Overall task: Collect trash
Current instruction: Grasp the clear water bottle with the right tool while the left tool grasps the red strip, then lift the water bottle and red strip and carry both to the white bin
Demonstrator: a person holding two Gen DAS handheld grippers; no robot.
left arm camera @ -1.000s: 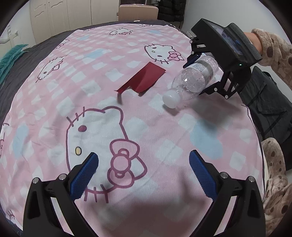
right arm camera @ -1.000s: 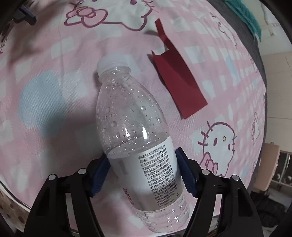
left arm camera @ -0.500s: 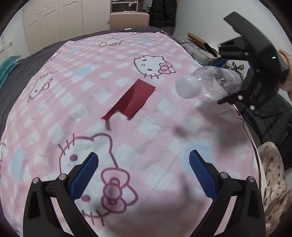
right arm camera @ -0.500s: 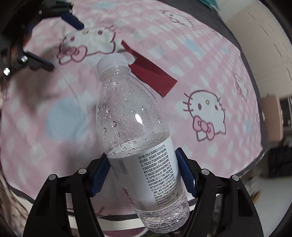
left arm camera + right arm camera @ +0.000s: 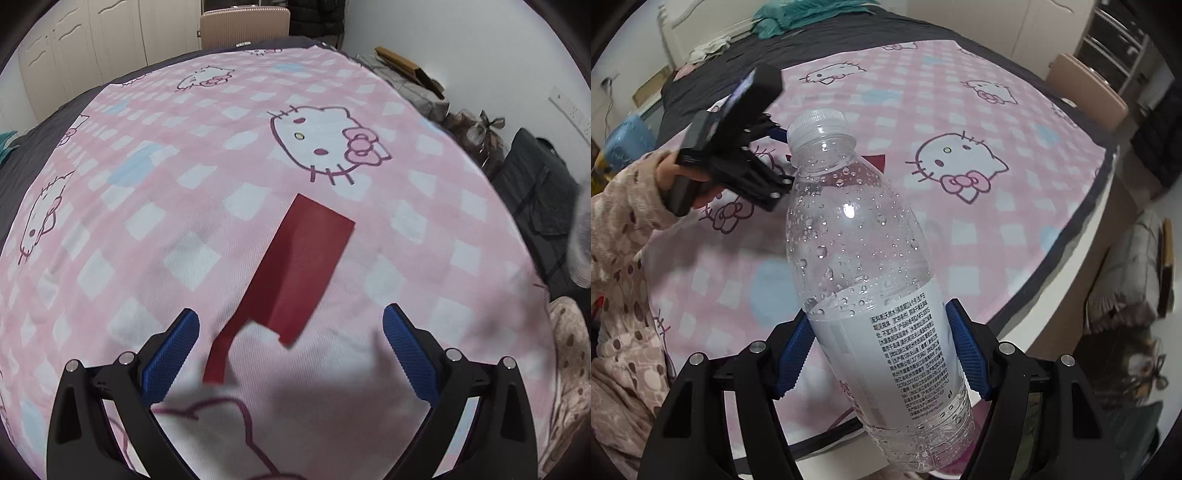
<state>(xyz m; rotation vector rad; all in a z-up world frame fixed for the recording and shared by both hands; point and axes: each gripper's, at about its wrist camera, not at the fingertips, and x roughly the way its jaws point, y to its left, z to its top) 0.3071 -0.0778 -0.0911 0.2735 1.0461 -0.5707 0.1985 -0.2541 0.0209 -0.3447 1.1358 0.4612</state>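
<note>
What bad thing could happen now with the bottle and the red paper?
1. The right gripper squeezes the plastic bottle only near its lower end, so the long top part could tip or slip out, perhaps.
2. The red paper lies flat and thin on the soft pink blanket. The open left gripper might pinch the blanket too, or just push the paper along.

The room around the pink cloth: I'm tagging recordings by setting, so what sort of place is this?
Probably a home bedroom or living space: a Hello Kitty cloth over a dark-covered surface, cream wardrobe doors behind, and a padded chair at the edge.
</note>
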